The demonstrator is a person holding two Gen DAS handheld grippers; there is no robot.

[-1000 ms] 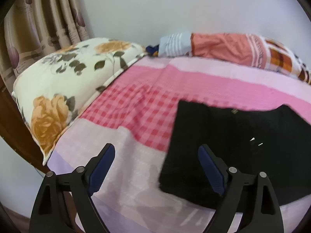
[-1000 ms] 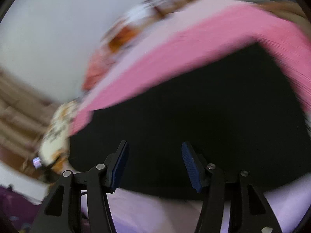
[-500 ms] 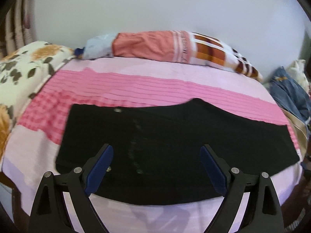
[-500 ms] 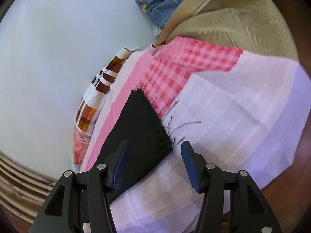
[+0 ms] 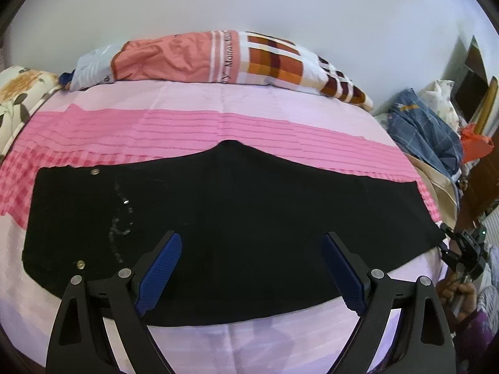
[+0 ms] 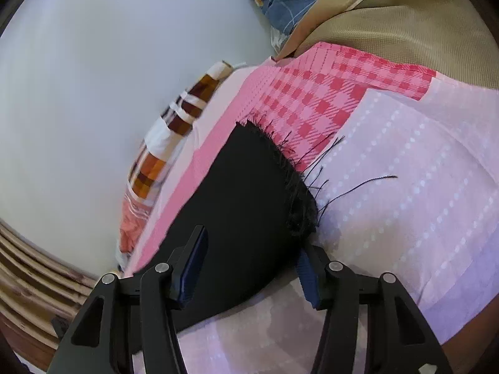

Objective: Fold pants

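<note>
Pants (image 5: 237,218), black, lie spread flat and lengthwise across the near half of a bed sheet (image 5: 187,103) patterned in pale lilac, pink stripes and pink-red checks. Their waist end is to the left, where two small metal buttons and a faint sparkly trim show; the leg end reaches the right edge of the bed. In the right wrist view that leg end is a frayed hem (image 6: 293,180), with loose black threads trailing onto the sheet.

The left gripper (image 5: 252,268) hangs over the near edge of the pants around their middle, its blue-padded fingers wide apart and holding nothing. The right gripper (image 6: 249,268) is at the hem end, low over the cloth, fingers apart with the near corner of the pants between them; whether the pads touch the fabric cannot be told.

Along the far side, against the white wall, lies a rolled blanket (image 5: 218,59) in coral, orange and brown checks. A floral pillow (image 5: 18,93) sits at the far left. At the right are a blue checked garment (image 5: 427,137) and a tan cloth (image 6: 389,15) beside the sheet.
</note>
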